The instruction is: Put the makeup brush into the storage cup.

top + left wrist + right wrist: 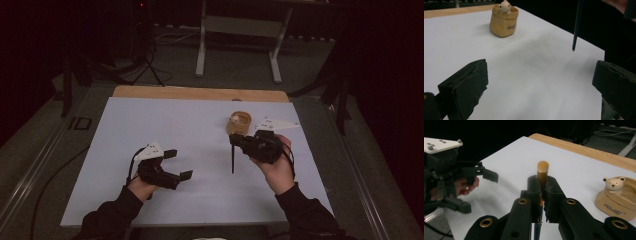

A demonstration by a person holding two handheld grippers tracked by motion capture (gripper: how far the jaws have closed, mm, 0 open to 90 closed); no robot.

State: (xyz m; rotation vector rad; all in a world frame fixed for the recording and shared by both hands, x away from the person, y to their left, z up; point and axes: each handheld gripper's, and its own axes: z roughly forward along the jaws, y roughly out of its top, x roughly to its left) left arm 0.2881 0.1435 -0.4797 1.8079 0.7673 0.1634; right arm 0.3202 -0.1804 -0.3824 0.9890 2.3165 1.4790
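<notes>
- The left gripper sits low over the near left part of the white table sheet, held in the person's left hand, a grey three-cornered plate on top of it.
- Its jaws stand wide apart with nothing between them; in the left gripper view the two black pads frame bare white sheet.
- Right of the middle, a thin dark pen hangs nearly upright, its lower tip close to the sheet; I cannot tell whether it touches.
- The right gripper, in the person's right hand, clamps that pen tightly: in the right gripper view the jaws are pressed together on the shaft, and the gold cap end stands out above them.
- Just behind the right gripper stands a small tan pen holder shaped like a sack, with a little bear figure at its rim.
- The pen is outside the holder, just in front of it.
- Along the far edge runs the bare wooden tabletop.
</notes>
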